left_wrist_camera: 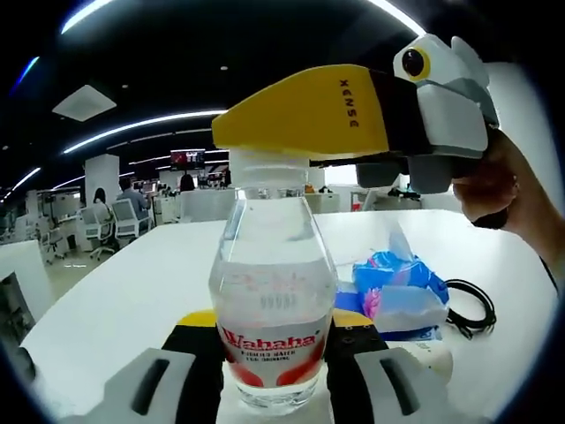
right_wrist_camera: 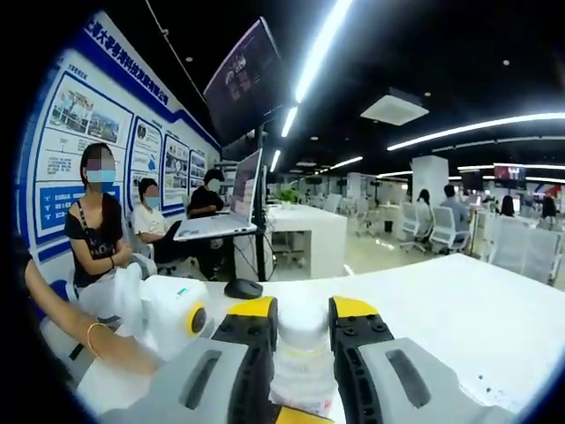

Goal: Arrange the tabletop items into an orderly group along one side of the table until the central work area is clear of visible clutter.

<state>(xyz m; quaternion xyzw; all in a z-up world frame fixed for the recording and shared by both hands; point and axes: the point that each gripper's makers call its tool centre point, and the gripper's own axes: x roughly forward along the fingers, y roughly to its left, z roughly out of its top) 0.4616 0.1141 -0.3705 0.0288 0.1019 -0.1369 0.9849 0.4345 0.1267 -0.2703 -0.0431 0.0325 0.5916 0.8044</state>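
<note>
One water bottle (left_wrist_camera: 272, 305) stands at lower centre, body clamped by the left gripper (left_wrist_camera: 274, 358), cap pinched by the right gripper (right_wrist_camera: 301, 340); one tissue pack (left_wrist_camera: 397, 291) and one black cable (left_wrist_camera: 470, 307) lie right.

Bright ceiling light strips (right_wrist_camera: 322, 44) glare overhead; fisheye edges curve, focus sharp.

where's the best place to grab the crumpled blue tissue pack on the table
Take the blue tissue pack across its puffed middle, coming down from above. It lies flat and crumpled on the white table, so its sides are low and soft. The water bottle stands close on one side and a black cable on the other, leaving the top as the free approach for a hand-held gripper.
</note>
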